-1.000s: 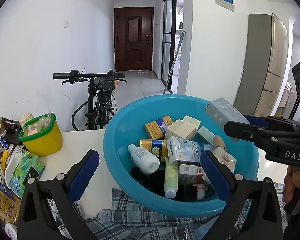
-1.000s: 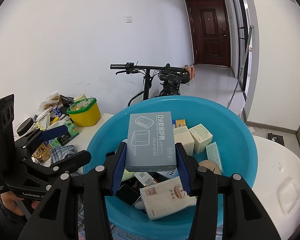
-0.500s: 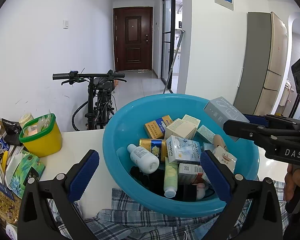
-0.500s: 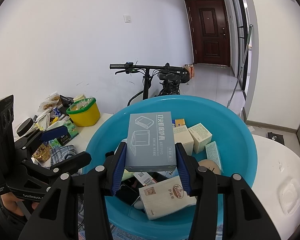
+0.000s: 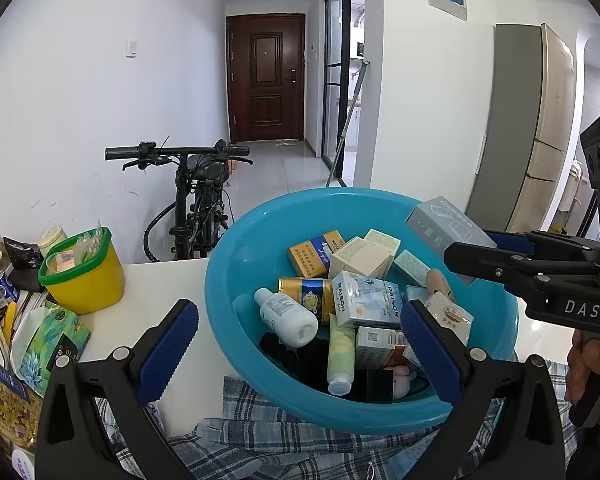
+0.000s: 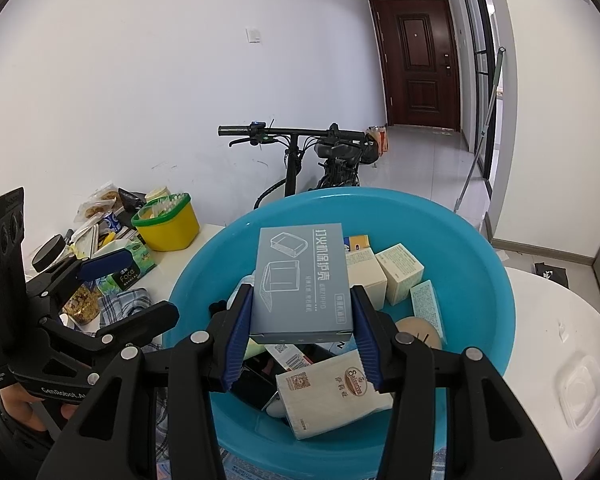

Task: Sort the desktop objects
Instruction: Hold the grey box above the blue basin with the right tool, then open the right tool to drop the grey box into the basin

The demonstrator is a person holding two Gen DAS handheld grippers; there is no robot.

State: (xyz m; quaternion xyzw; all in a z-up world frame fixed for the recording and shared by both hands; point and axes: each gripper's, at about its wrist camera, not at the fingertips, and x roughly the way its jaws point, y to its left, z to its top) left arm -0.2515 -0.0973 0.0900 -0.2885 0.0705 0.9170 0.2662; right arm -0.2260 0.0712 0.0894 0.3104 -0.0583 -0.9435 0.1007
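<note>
A blue plastic basin (image 5: 236, 280) (image 6: 480, 248) sits on the white table, filled with several small boxes, a white bottle (image 5: 286, 316), a green tube (image 5: 340, 356) and a tissue pack (image 6: 332, 392). My right gripper (image 6: 302, 320) is shut on a grey box (image 6: 302, 280) and holds it above the basin; the box also shows in the left wrist view (image 5: 440, 228). My left gripper (image 5: 300, 344) is open and empty, at the basin's near left rim, above a plaid cloth (image 5: 260, 452).
A yellow tub with a green rim (image 5: 82, 272) (image 6: 168, 224) stands left of the basin, beside snack packs and a green tissue pack (image 5: 48, 340). A clear plastic lid (image 6: 584, 392) lies on the table at the right. A bicycle (image 5: 196, 200) stands behind the table.
</note>
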